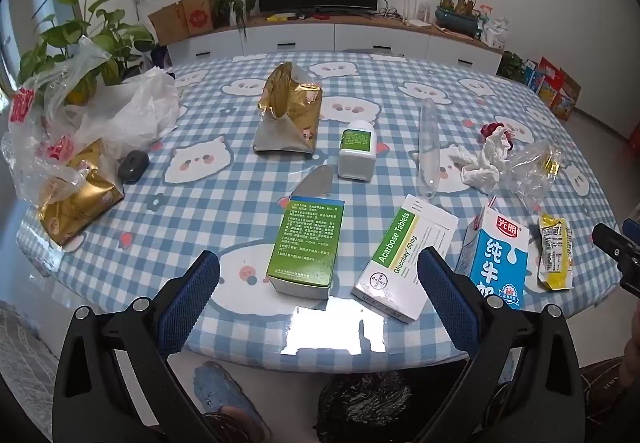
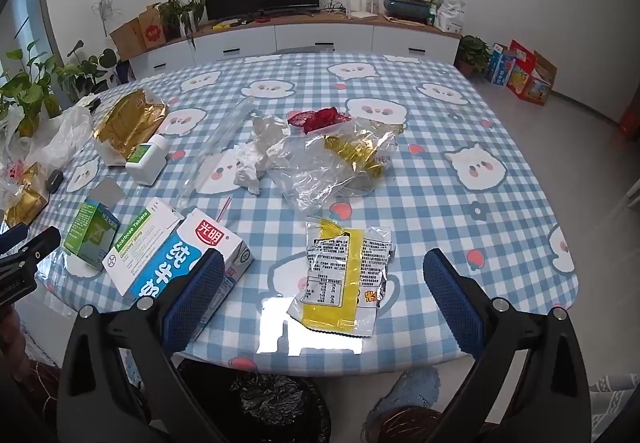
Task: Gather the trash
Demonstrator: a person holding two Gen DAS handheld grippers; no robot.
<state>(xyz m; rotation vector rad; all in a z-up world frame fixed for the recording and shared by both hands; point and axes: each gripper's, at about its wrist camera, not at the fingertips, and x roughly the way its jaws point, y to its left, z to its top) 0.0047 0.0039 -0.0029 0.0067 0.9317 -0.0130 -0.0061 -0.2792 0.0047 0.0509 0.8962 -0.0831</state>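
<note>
Both grippers hang above the near edge of the table [image 1: 224, 179], angled down at the litter, and neither holds anything. The left gripper [image 1: 318, 273], at the bottom centre of its own view, has its jaws spread wide, with the green medicine box [image 1: 306, 243] and the white Acarbose tablet box [image 1: 404, 263] lying between and just beyond its blue pads [image 1: 188, 303]; that wide spread suits boxes of this breadth. The right gripper [image 2: 324, 271] is likewise fully spread at the bottom of its view, and the yellow snack wrapper [image 2: 340, 283] lies flat on the cloth between its pads, untouched. Left of it stands the blue milk carton [image 2: 192, 263], tipped onto its side against the tablet box. Farther up the right view sit a crumpled tissue [image 2: 256, 155], a clear plastic bag [image 2: 320, 167] with gold foil inside, and a red scrap [image 2: 316, 119]. In the left view, a white pill bottle [image 1: 357, 151] and a torn gold bag [image 1: 290, 111] occupy the middle, and another gold bag [image 1: 76, 195] lies at the left edge under loose plastic bags [image 1: 60, 115]. A black bin bag [image 2: 272, 399] shows below the table edge, probably placed there so trash can be dropped straight down. No item appears collected yet.
</note>
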